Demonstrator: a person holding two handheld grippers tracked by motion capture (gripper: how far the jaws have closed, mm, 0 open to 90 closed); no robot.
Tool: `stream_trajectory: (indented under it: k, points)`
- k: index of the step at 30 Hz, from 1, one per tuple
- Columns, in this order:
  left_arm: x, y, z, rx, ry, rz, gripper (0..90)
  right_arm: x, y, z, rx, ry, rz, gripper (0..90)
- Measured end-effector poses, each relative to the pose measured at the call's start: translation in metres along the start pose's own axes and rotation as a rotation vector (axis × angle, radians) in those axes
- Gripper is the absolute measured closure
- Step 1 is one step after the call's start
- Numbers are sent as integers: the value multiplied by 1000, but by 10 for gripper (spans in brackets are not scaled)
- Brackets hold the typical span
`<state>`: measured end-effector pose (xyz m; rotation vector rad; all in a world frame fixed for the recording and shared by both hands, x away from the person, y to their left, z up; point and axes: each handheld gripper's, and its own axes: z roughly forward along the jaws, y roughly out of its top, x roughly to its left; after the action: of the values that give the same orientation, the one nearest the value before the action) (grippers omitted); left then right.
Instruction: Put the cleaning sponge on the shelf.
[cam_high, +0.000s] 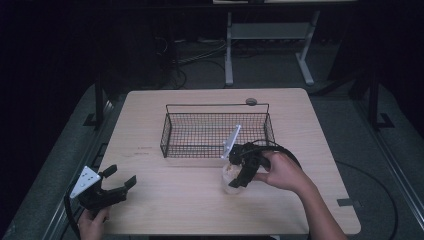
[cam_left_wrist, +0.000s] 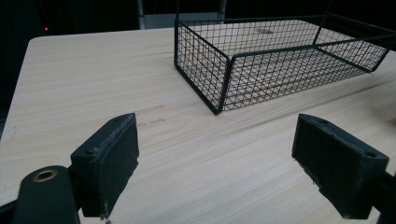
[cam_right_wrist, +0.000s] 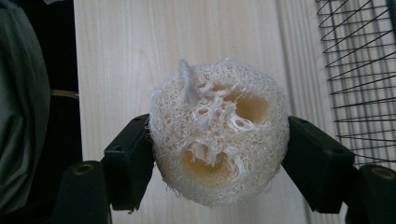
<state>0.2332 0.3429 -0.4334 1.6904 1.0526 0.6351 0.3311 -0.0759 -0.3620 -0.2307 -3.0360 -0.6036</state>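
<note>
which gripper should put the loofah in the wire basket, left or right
Right. The right gripper already clamps the loofah slice beside the wire basket; the left gripper sits open, farther off.

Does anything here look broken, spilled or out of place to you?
Nothing stands out. The wire basket sits upright and empty on the table. The right hand-held gripper holds a loofah slice; its frayed fibres look natural, not damaged. The left hand-held gripper is open over bare wood.
</note>
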Motion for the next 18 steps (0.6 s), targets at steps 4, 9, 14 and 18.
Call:
stream_trajectory:
  k: [4, 9, 14, 18]
  points:
    - [0, 0, 0, -1, 0, 1, 139, -9, 2, -8, -16, -4, 8, 285]
    - [0, 0, 0, 0, -1, -1, 139, -14, 4, -15, -21, -17, 11, 285]
    - [0, 0, 0, 2, 0, 6, 139, -19, 9, -23, -33, -31, 7, 286]
    - [0, 0, 0, 2, -1, 4, 139, -23, 15, -28, -31, -42, 6, 286]
